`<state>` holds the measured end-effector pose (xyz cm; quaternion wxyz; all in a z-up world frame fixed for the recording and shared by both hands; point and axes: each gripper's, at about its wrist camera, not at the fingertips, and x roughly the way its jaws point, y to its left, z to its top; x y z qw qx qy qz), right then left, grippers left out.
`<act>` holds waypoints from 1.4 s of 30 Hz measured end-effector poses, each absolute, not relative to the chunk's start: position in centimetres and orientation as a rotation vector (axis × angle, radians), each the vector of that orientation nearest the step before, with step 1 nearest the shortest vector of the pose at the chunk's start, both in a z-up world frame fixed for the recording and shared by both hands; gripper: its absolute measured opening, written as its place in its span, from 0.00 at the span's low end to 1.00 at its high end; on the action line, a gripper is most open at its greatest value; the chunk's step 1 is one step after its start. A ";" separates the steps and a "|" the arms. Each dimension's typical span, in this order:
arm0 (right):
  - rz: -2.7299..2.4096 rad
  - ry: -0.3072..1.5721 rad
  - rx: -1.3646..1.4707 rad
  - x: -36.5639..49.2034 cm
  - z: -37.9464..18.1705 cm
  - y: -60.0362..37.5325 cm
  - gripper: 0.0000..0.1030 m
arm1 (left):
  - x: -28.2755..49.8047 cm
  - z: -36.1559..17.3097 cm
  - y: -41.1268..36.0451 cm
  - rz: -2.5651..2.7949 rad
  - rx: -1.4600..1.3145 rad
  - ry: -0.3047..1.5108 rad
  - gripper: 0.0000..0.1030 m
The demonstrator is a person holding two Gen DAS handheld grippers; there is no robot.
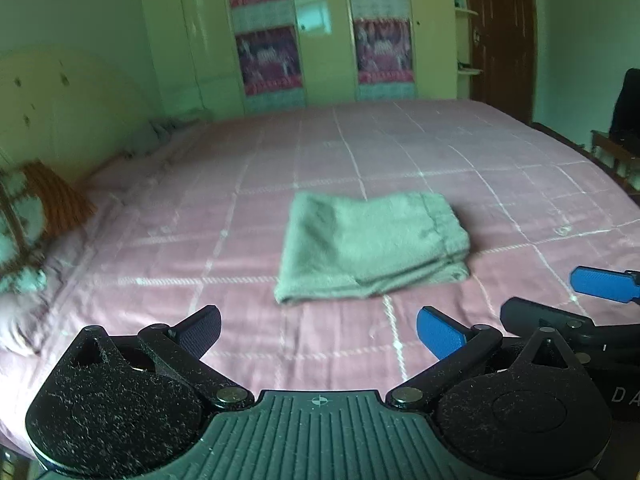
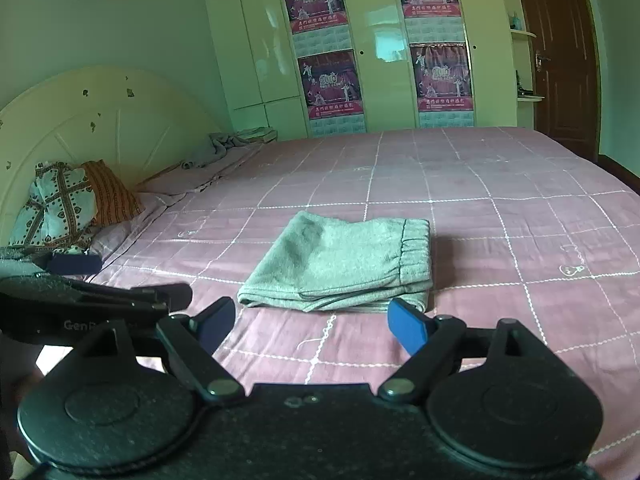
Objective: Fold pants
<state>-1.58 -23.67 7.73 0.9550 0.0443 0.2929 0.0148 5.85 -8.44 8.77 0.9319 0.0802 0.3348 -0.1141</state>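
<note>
Left gripper (image 1: 320,334) spread wide and empty, hovering low over the near edge of the pink checked bedspread (image 1: 420,148); right gripper (image 2: 312,322) likewise wide apart, nothing between the pads, hanging just short of the cloth. Out ahead, flat on the bed and touching neither tool, the grey pants (image 2: 340,266), stacked in a compact rectangle, elastic waistband (image 2: 414,256) along the right side, layered edges facing the cameras. Looks finished, or very nearly so, judging by the tidy bundle. Now the hazards. Plenty of ways to spoil it from here: dipping in for one more pinch and catching only the top layer, which would peel the stack open and slide the upper fold off the lower ones. Soft knit fabric, likely to drag rather than lift cleanly, so any sideways tug at a corner could skew the whole pile. Bedspread loose too, by the look of the ripples near the headboard (image 2: 100,120); nipping it along with the pants would pull a ridge under the bundle and tip it. Close quarters between the two tools as well, the right one's fingers showing at the edge of the left view, so a careless swing could knock one against the other. Safest judgement: light touch, or hands off entirely.
</note>
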 end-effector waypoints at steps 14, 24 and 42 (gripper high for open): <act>-0.106 0.524 0.086 -2.3 9.3 -24.8 0.87 | 6.0 8.6 -7.3 -0.159 0.114 0.695 1.00; -0.114 0.477 0.088 -2.3 10.2 -24.7 0.90 | 5.9 9.3 -8.4 -0.163 0.128 0.690 1.00; -0.136 0.497 0.121 -0.8 9.7 -25.1 0.92 | 7.8 7.9 -8.6 -0.181 0.106 0.736 1.00</act>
